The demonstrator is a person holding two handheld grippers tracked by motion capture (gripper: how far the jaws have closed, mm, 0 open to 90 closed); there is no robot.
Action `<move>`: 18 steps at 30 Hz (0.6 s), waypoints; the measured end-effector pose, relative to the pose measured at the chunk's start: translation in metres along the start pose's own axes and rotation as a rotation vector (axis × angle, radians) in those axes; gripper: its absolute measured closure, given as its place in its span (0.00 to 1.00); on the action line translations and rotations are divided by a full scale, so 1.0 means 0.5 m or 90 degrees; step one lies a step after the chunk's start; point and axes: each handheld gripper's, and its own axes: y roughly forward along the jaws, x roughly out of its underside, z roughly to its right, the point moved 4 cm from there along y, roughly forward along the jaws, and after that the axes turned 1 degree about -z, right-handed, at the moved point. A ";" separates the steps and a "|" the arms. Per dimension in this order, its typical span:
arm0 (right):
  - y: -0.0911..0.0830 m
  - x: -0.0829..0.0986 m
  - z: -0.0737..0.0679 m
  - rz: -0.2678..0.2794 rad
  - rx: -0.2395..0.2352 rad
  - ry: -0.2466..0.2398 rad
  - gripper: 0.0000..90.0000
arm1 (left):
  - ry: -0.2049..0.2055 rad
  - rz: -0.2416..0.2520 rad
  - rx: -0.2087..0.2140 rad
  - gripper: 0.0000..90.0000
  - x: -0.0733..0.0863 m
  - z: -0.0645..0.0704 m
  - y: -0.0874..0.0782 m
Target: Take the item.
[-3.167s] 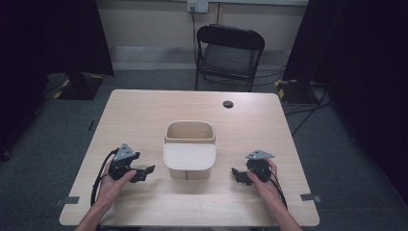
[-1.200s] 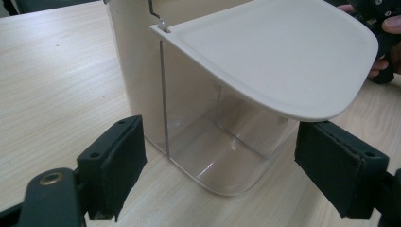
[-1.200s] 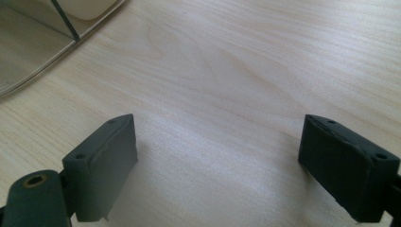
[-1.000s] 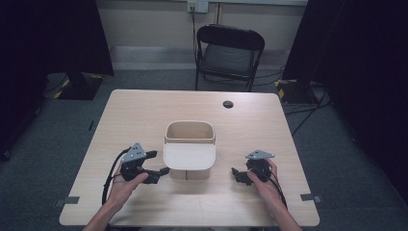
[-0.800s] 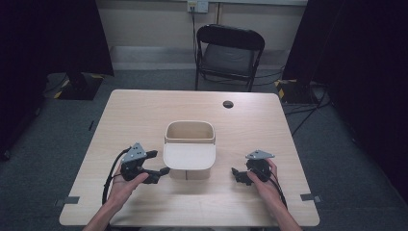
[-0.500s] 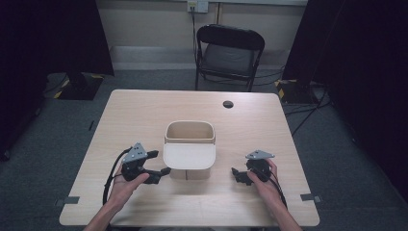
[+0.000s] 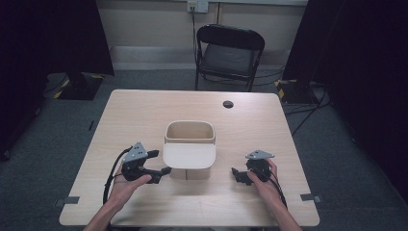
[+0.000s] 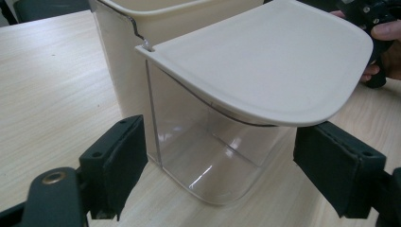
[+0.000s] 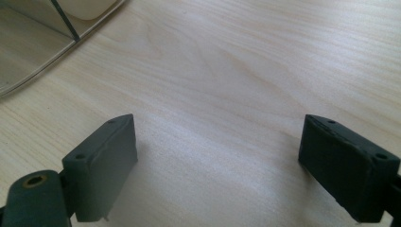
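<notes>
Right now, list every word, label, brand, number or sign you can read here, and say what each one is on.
None can be read.
Cream bin, its lid and its clear front compartment: no print or label.
Table and folding chair: no markings.
Wall socket: too small to tell.

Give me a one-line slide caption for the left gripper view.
Open left tongs face the container's clear front compartment beneath its cream lid on the wooden table.
</notes>
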 end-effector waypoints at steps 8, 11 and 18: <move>0.000 0.000 0.000 0.000 0.000 0.000 0.13 | 0.003 0.003 0.000 0.21 -0.004 0.005 -0.001; 0.000 0.000 0.000 0.000 0.000 0.000 0.13 | 0.005 0.005 0.002 0.21 -0.006 0.005 -0.001; 0.000 0.000 0.000 0.000 0.000 0.001 0.13 | 0.006 0.012 0.003 0.22 -0.010 0.008 -0.003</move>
